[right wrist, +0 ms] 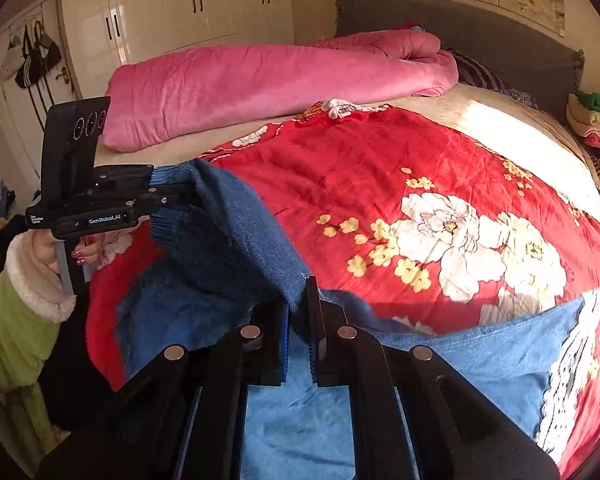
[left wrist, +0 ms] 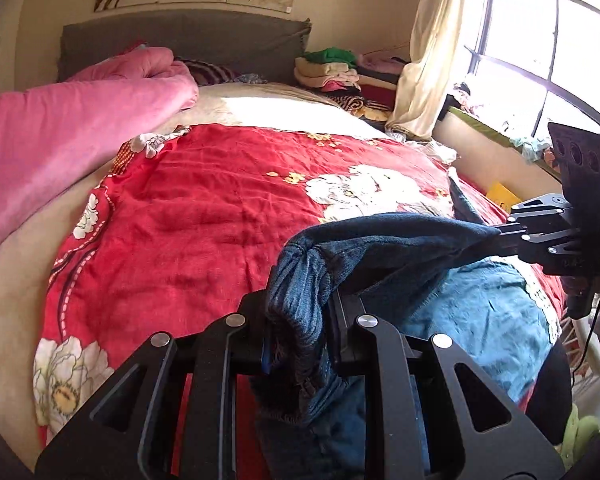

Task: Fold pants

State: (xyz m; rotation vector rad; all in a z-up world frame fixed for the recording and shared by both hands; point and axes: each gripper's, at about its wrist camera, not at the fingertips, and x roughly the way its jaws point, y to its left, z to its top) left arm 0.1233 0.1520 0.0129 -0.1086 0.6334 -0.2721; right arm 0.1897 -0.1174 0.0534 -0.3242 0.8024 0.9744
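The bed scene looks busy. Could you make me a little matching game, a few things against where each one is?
Things:
1. pants
2. pink quilt
3. red flowered cover
4. stack of clothes

Places:
A. spread flat over the bed
B. piled near the curtain by the headboard
C. held up between both grippers
D. rolled along the bed's far side

Pairs: 1-C, 2-D, 3-A, 4-B

- A bed (left wrist: 16, 288) with a grey headboard (left wrist: 180, 40).
- A red floral quilt (left wrist: 204, 216) covers most of it.
- A rolled pink blanket (right wrist: 260, 80) lies along its far side.
- Blue pants (right wrist: 480, 356) rest partly on the quilt.
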